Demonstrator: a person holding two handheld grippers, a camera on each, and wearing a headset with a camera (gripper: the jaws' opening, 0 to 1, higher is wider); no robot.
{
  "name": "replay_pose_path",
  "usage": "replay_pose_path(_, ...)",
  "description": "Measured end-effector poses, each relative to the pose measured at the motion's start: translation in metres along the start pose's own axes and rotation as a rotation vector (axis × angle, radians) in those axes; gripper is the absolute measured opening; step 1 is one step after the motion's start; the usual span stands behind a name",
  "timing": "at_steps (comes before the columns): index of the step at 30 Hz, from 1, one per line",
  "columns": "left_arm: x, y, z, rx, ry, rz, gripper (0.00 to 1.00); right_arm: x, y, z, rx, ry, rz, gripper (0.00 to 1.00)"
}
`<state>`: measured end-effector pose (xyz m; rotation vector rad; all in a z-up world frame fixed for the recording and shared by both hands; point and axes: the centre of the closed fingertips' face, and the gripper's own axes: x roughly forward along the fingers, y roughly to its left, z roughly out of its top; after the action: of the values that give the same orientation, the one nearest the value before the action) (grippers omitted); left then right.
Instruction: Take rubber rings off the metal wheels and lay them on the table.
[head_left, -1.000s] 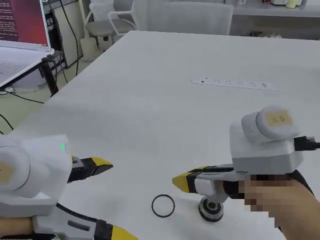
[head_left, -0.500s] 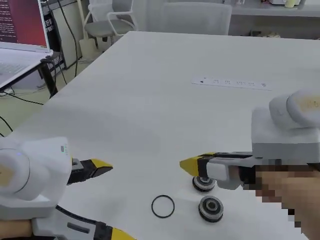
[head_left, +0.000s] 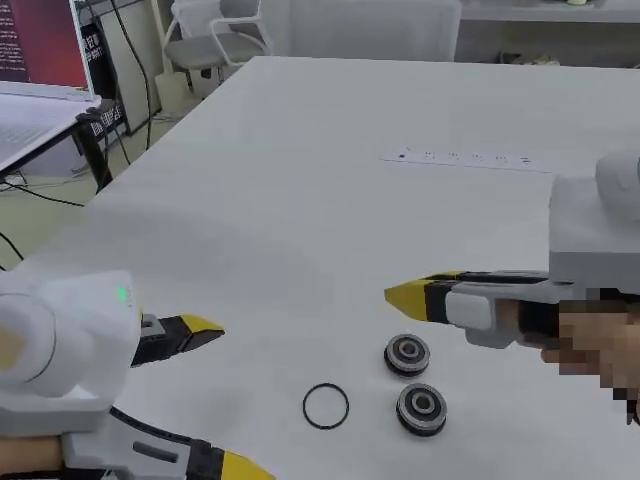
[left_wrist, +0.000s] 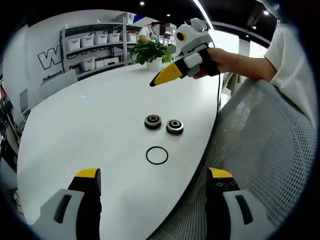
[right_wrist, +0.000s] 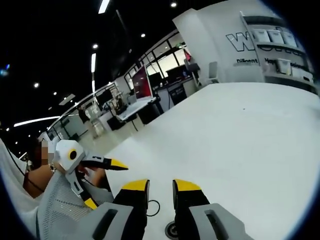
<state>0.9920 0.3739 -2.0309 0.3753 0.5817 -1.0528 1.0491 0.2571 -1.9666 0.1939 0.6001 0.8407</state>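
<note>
Two metal wheels (head_left: 407, 354) (head_left: 421, 409) lie flat on the white table (head_left: 300, 200), close together. A loose black rubber ring (head_left: 326, 407) lies flat just left of them. My right gripper (head_left: 410, 293) hovers above and slightly beyond the wheels, jaws a narrow gap apart and holding nothing. At the near left, my left gripper (head_left: 215, 400) stands open wide and empty. In the left gripper view the ring (left_wrist: 157, 155) lies ahead of the jaws, the wheels (left_wrist: 153, 121) (left_wrist: 174, 126) beyond it. In the right gripper view the wheel (right_wrist: 172, 230) peeks out below the jaws.
A white power strip (head_left: 465, 160) lies further back on the table. A laptop (head_left: 30, 110) sits on a side desk at the left, with office chairs (head_left: 215, 40) beyond the far end. The table's near edge runs close to the ring; a mesh chair (left_wrist: 260, 150) stands there.
My right gripper set a second wheel down beside the first, let go, and drew back up and to the right. The left gripper and the ring stayed put.
</note>
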Motion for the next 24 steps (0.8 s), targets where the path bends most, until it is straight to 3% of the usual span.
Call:
replay_pose_path(4,0.0,0.0,0.0,-0.002,-0.001,-0.002,0.85,-0.008,-0.005,0.011,0.062,-0.052,0.015,0.16)
replay_pose_path(13,0.0,-0.001,0.002,-0.005,-0.011,-0.006,0.85,-0.03,-0.024,0.021,0.097,-0.103,-0.02,0.17)
replay_pose_path(24,0.001,-0.003,0.004,-0.002,-0.016,-0.016,0.85,-0.047,-0.042,0.016,0.096,-0.105,-0.077,0.17)
